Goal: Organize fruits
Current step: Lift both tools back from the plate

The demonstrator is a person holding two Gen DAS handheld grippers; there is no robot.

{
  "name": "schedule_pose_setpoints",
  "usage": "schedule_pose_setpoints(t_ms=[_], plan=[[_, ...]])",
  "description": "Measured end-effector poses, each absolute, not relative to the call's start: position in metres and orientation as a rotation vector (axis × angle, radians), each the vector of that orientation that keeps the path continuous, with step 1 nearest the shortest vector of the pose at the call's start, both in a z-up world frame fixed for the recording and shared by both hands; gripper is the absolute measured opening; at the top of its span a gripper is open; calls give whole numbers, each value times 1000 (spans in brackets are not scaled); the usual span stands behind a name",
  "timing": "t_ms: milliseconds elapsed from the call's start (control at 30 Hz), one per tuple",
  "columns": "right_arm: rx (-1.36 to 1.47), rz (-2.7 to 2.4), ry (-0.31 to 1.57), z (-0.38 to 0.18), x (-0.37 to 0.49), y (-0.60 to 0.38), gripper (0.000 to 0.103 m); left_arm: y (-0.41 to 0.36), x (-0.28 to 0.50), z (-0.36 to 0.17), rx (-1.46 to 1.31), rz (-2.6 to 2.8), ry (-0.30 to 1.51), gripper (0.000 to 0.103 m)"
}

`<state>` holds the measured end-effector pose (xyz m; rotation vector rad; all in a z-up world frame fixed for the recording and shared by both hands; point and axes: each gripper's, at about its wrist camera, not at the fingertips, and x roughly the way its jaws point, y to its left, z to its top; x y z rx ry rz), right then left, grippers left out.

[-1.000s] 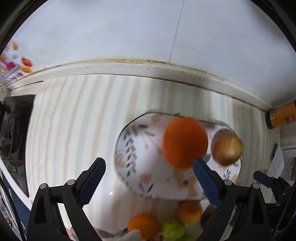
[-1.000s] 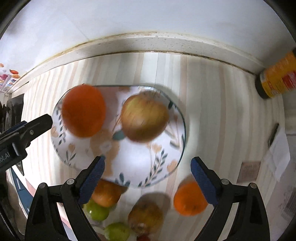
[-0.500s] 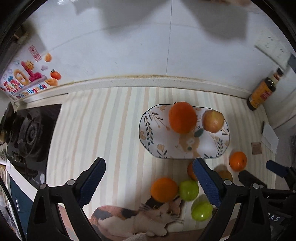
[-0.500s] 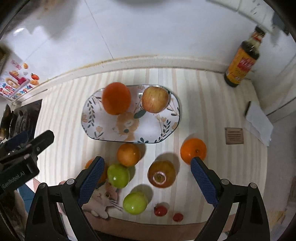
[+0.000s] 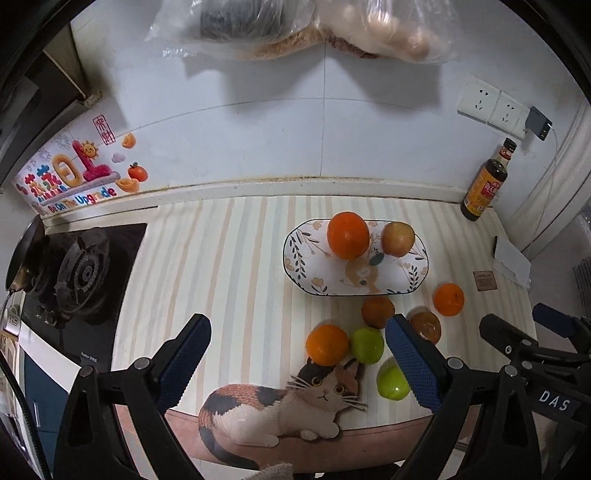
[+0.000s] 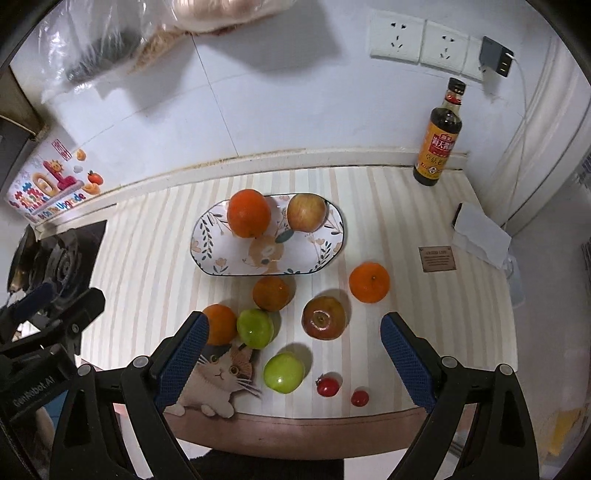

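Observation:
A floral oval plate (image 6: 221,254) (image 5: 306,269) holds a large orange (image 6: 248,213) (image 5: 347,235) and a red-yellow apple (image 6: 306,212) (image 5: 397,238). On the striped mat in front lie several loose fruits: oranges (image 6: 369,282) (image 6: 271,293) (image 6: 220,324), a red apple (image 6: 324,318), two green apples (image 6: 255,328) (image 6: 283,372) and two cherry tomatoes (image 6: 327,385). My right gripper (image 6: 293,363) is open and empty above the near fruits. My left gripper (image 5: 297,363) is open and empty, raised over the mat's near edge.
A soy sauce bottle (image 6: 439,140) stands at the back right by the wall. A gas stove (image 5: 74,277) is at the left. A folded paper (image 6: 480,236) and small card (image 6: 437,259) lie at the right. Plastic bags (image 5: 295,26) hang on the wall above.
Both grippers have pulled back and up from the plate, so the whole counter now shows. The orange and apple stay on the plate.

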<state>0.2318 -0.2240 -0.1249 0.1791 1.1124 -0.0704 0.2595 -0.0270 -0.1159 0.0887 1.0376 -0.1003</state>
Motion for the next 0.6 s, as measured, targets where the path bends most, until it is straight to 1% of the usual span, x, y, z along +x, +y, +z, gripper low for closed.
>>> schedule_pose_setpoints(t_ms=[267,500,533,600], plan=[[171,-92,1069,-112,216,-222,96,-22,248,-113,66,-103,1028,97],[196,-84,1053,-111,220,-226,96,-22,256,-122,41,-91,1046,97],[211,-79,1055,-114,222,-228,98,-22,259,-125,40,-87,1052,97],[234,-78,1066,-122,228,-233,100,-23,267,-135,46,-79,1075,102]])
